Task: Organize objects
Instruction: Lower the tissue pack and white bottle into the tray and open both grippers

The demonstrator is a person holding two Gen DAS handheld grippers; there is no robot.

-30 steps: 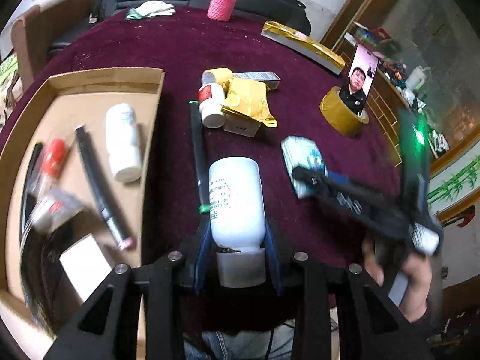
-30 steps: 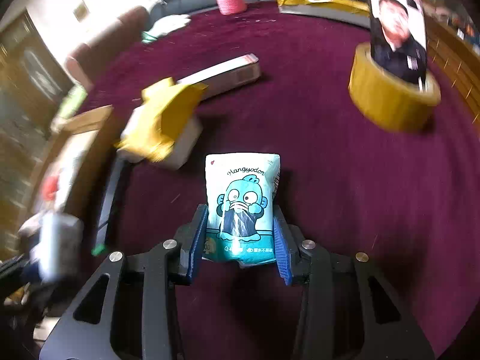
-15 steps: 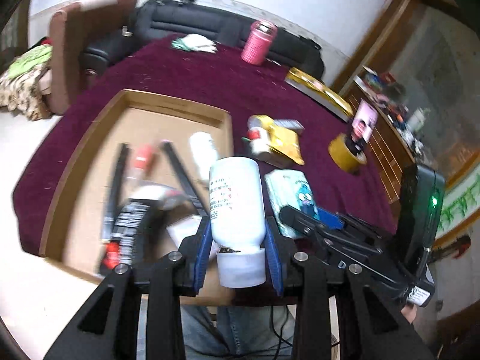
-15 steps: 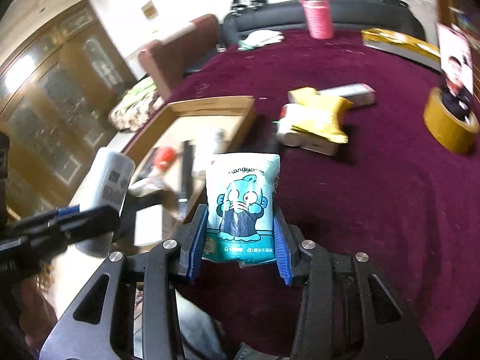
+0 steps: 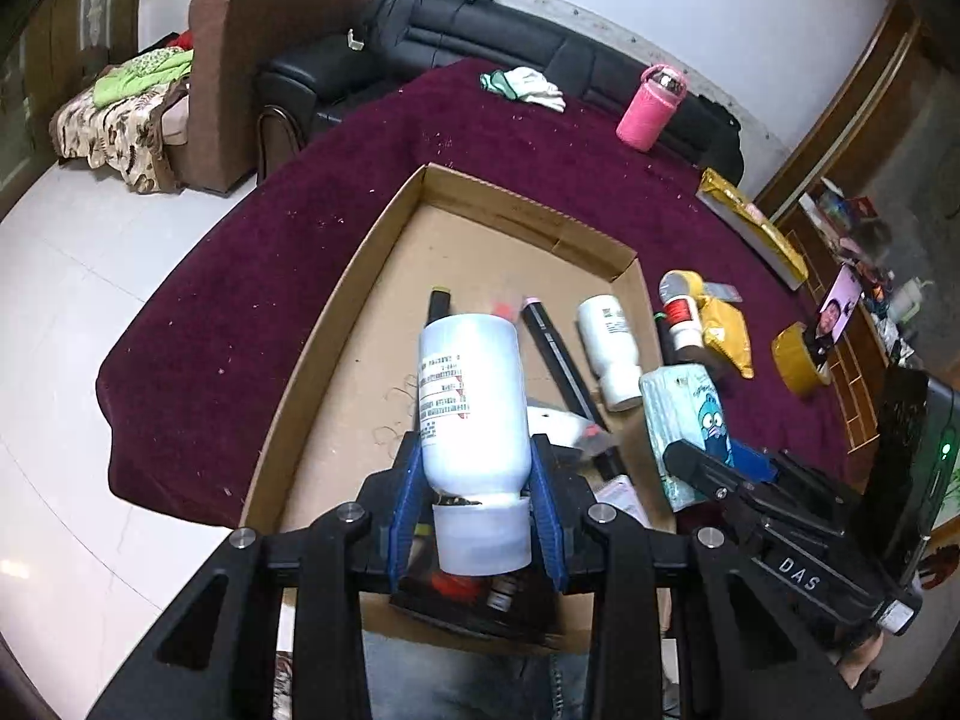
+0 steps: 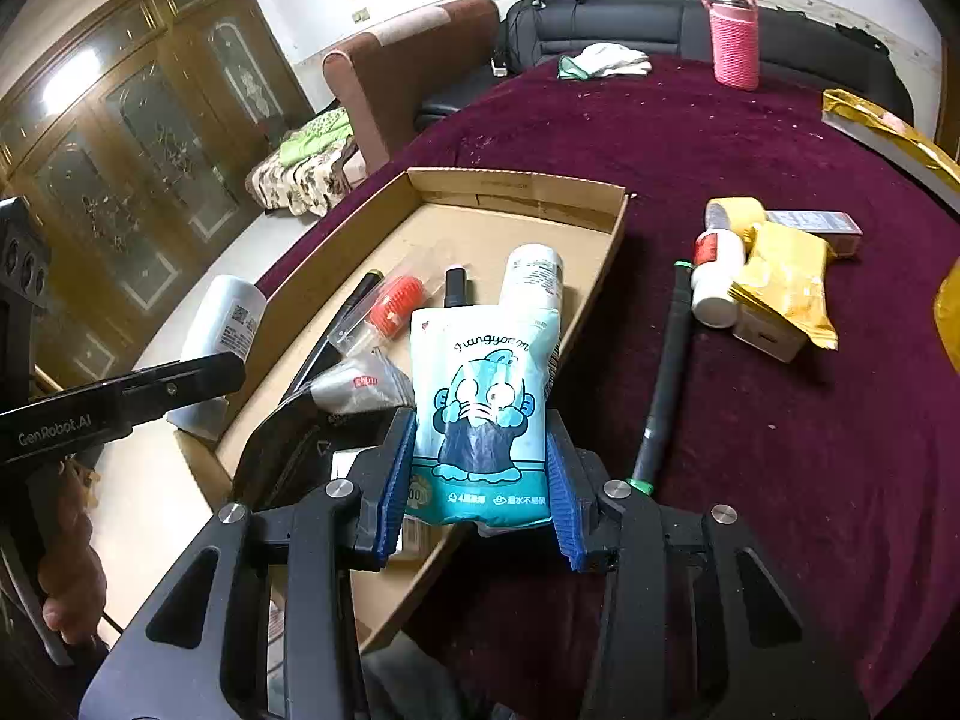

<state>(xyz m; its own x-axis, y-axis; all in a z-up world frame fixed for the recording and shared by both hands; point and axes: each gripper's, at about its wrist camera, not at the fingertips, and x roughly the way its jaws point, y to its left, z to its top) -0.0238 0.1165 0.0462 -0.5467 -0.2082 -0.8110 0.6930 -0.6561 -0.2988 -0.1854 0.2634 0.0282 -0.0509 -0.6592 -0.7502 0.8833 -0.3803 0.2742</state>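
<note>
My left gripper point(image 5: 477, 498) is shut on a white pill bottle point(image 5: 471, 396), its cap toward the camera, above the near part of the cardboard tray point(image 5: 528, 219). My right gripper point(image 6: 480, 480) is shut on a teal tissue pack point(image 6: 483, 414) with a cartoon face, above the tray's point(image 6: 516, 186) right wall. The right wrist view has the left gripper point(image 6: 216, 360) and its bottle point(image 6: 225, 324) off the tray's left side. In the left wrist view the right gripper point(image 5: 696, 456) and the pack point(image 5: 690, 414) are at the tray's right edge.
The tray holds another white bottle point(image 5: 612, 354), a black pen point(image 5: 558, 360), a red-capped tube point(image 6: 396, 303) and small packets. On the maroon cloth lie a black marker point(image 6: 663, 378), a small bottle point(image 6: 714, 282), a yellow packet point(image 6: 786, 288), a tape roll point(image 5: 798, 360) and a pink flask point(image 5: 651, 108).
Both grippers have swung left from over the maroon cloth to over the cardboard tray, still holding the bottle and the tissue pack. Both views have rolled.
</note>
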